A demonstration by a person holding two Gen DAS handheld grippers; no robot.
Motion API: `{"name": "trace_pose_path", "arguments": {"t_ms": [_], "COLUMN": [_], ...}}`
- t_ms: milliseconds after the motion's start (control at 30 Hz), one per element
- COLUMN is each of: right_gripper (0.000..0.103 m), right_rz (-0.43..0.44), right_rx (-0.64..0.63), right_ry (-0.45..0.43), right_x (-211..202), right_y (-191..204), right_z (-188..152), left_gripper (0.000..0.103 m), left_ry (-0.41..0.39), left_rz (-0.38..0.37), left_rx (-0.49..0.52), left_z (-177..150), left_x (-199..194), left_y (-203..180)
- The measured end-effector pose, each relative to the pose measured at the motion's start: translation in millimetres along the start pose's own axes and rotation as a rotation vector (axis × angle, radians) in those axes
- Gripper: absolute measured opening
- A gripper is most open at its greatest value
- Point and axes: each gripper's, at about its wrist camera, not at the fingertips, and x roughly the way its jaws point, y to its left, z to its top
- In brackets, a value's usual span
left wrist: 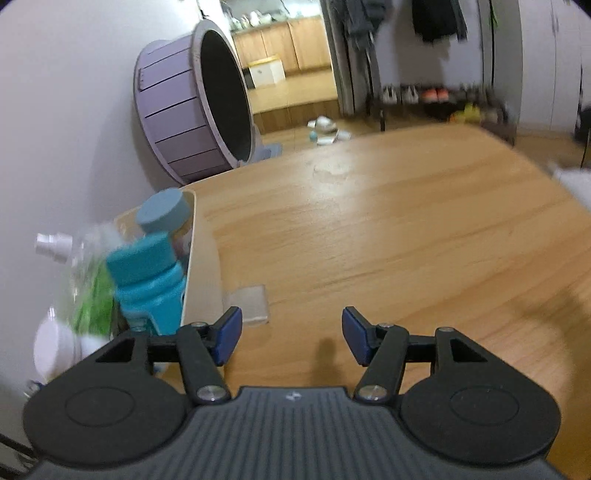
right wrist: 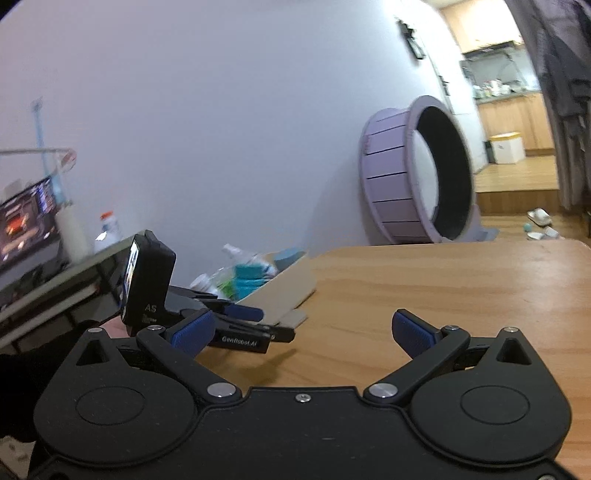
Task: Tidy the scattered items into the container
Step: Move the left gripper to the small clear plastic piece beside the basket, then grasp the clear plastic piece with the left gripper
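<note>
left gripper [left wrist: 291, 334] gapes empty beside the filled container [left wrist: 201, 266].

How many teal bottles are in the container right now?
1: a teal bottle stands upright in the beige container, against its near wall. Others may be hidden behind it.

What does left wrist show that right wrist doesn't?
Left wrist only: a clear flat packet on the table beside the box, a shoe rack with hanging clothes, and the open, empty left tool head-on.
Right wrist only: a lit screen on a side desk, the open, empty right tool, and the left tool seen from the side.
Both: the box holding a teal bottle, the wooden table and the purple wheel.
</note>
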Motion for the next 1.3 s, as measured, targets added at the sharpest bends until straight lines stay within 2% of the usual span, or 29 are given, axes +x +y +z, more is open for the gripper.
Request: {"name": "trace_pose_path", "arguments": {"t_ms": [200, 267, 333, 467, 567, 967, 1000, 1067, 1133, 1300], "right_gripper": [0.103, 0.103, 0.103, 0.103, 0.103, 0.103, 0.103, 0.103, 0.103, 0.103], "right_rz": [0.0, 0.01, 0.021, 0.03, 0.039, 0.05, 0.05, 0.051, 0.052, 0.055], "right_rx": [0.022, 0.019, 0.02, 0.013, 0.011, 0.009, 0.008, 0.004, 0.001, 0.004], "right_ry": [-0.038, -0.042, -0.044, -0.043, -0.043, -0.043, -0.042, -0.04, -0.04, -0.045], "right_x": [-9, -13, -16, -19, -21, -24, -24, -24, -24, -27], "right_y": [-4, -4, -4, -3, -1, 4, 4, 5, 6, 5], "right_z": [2, 2, 2, 2, 2, 1, 1, 0, 0, 0], "left_gripper": [0.049, 0.042, 0.039, 0.036, 0.034, 0.033, 0.031, 0.018, 0.012, 0.004], "left_ry": [0.142, 0.181, 0.227, 0.28, 0.304, 0.34, 0.341, 0.34, 0.329, 0.309], "left_rz": [0.044, 0.06, 0.058, 0.088, 0.079, 0.101, 0.101, 0.13, 0.136, 0.106], "left_rx": [0.078, 0.079, 0.069, 0.089, 0.077, 0.015, 0.015, 0.04, 0.047, 0.053], "left_z": [24, 30, 35, 39, 41, 56, 58, 59, 56, 53], "left_x": [26, 33, 41, 53, 59, 70, 70, 72, 69, 59], "left_y": [-2, 0, 6, 6, 6, 12, 12, 11, 11, 12]}}
